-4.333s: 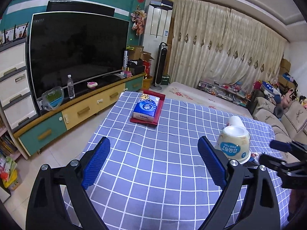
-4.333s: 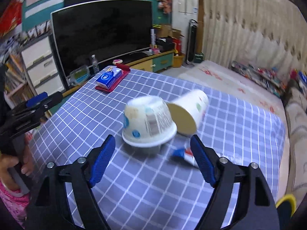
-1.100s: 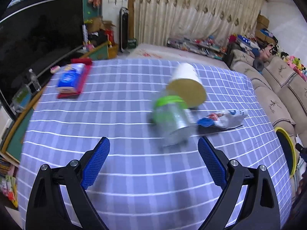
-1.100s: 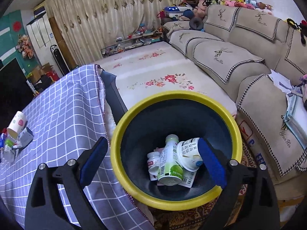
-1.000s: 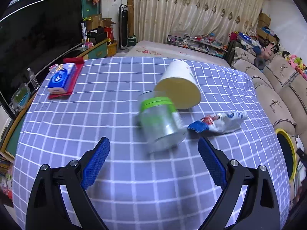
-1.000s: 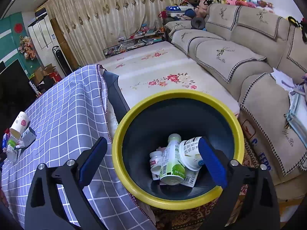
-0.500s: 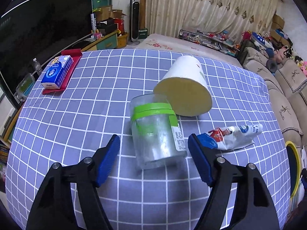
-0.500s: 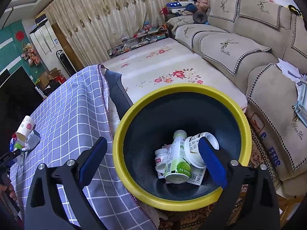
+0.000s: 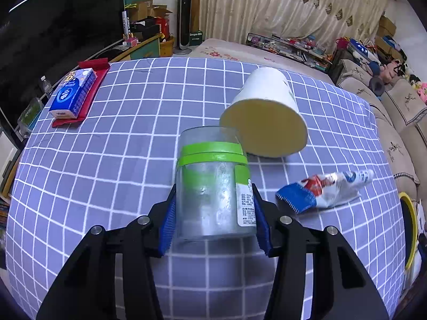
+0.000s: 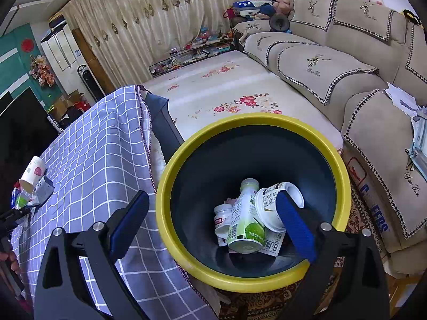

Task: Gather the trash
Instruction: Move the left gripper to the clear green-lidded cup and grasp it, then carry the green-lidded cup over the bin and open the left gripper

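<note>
One clear jar (image 9: 213,194) between the closing left tongs (image 9: 214,222), beside one paper cup (image 9: 267,122) and one wrapper (image 9: 320,190); right tongs (image 10: 210,221) wide apart over the bin (image 10: 186,160), maybe four things inside.

A clear plastic jar (image 9: 213,186) with green tape bands lies on its side between my left jaws, which are closing on it, toward the near edge of the checked tablecloth (image 9: 106,160). Just beyond it a white paper cup (image 9: 267,122) lies tipped, its mouth facing me and touching the jar. Toward the right edge lies a crumpled red, white and blue wrapper (image 9: 323,189). Beneath my right jaws the yellow-rimmed bin (image 10: 202,138) holds a green-labelled bottle (image 10: 245,218), a white tub (image 10: 275,202) and a small jar (image 10: 221,216).
</note>
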`<state>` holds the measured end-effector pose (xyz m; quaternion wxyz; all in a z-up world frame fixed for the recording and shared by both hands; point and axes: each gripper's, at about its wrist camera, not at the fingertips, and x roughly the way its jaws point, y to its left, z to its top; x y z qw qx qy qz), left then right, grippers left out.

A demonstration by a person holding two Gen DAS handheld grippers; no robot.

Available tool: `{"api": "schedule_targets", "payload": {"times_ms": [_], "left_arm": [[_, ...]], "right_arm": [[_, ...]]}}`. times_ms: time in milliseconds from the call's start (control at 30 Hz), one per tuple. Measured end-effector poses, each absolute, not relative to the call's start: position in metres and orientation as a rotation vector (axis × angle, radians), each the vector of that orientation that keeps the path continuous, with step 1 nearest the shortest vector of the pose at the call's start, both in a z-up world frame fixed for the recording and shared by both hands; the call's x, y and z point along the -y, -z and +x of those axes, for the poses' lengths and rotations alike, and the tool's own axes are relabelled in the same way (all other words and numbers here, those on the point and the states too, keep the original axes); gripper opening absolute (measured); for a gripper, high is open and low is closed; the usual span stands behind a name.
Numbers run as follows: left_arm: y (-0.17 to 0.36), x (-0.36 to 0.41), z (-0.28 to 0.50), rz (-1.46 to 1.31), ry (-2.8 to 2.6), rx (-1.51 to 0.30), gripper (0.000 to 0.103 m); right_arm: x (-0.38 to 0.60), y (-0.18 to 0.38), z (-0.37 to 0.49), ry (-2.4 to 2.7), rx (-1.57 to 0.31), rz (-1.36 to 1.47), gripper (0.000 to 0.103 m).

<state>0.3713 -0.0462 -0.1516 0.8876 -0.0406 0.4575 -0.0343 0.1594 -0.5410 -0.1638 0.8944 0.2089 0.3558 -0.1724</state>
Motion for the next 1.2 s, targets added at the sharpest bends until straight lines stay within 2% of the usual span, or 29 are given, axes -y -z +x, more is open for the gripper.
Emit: {"api": "schedule_targets", "payload": {"times_ms": [300,500,867,1200], "left_arm": [[0.127,0.037,0.317,-0.043,0.132,-0.905,0.049],[0.101,0.065,0.277,-0.013,0.238,-0.867,0.049],[0.06,0.208,0.239,0.1,0.557,-0.808,0.049],[0.075,0.378,0.224,0.227,0.816,-0.855,0.049]], "right_arm": [[0.539,0.159,0.155,0.336,-0.728,0.43,0.091],[0.539,0.148,0.145,0.327,-0.702,0.421,0.091],[0.573,0.123,0.097,0.397,-0.628,0.411,0.091],[0.625,0.13,0.045,0.527,-0.624,0.441,0.091]]}}
